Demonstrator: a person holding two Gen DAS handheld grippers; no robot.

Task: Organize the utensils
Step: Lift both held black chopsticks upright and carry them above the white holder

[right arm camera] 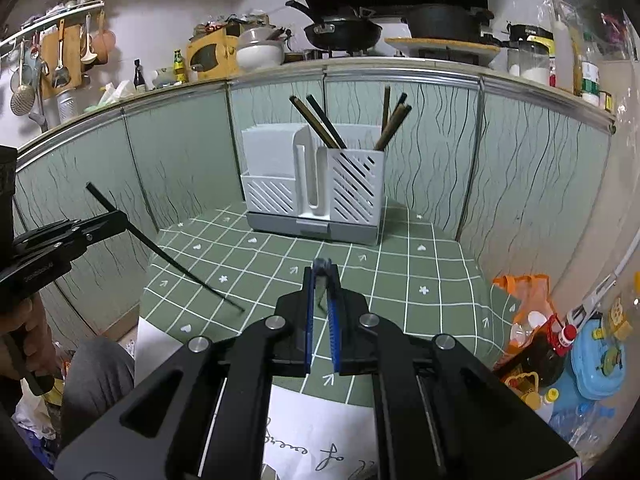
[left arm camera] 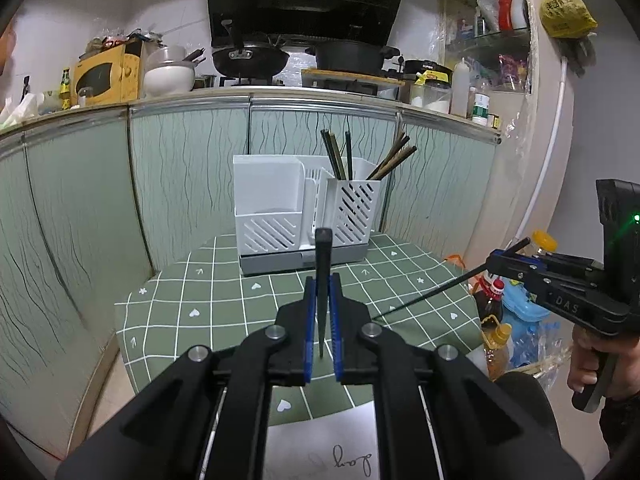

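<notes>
A white slotted utensil holder (left arm camera: 304, 208) (right arm camera: 316, 184) stands at the back of the green checked tablecloth (left arm camera: 224, 300) (right arm camera: 400, 264), with several chopsticks (left arm camera: 340, 156) (right arm camera: 320, 124) upright in its right compartment. My left gripper (left arm camera: 323, 284) is shut on a black chopstick (left arm camera: 323, 256) that stands almost upright between the blue pads. In the right wrist view, the left gripper (right arm camera: 120, 218) holds that chopstick (right arm camera: 180, 268) slanting down over the cloth. My right gripper (right arm camera: 322, 276) (left arm camera: 494, 261) is shut on another black chopstick (right arm camera: 321, 266) (left arm camera: 432, 290), lifted above the table.
Green cabinet fronts (left arm camera: 180, 184) curve closely behind and beside the table. A sheet of paper (left arm camera: 320, 440) (right arm camera: 320, 432) lies at the near edge. Bottles (left arm camera: 494, 304) (right arm camera: 548, 348) and a blue plastic item (right arm camera: 596, 360) crowd the floor at the right.
</notes>
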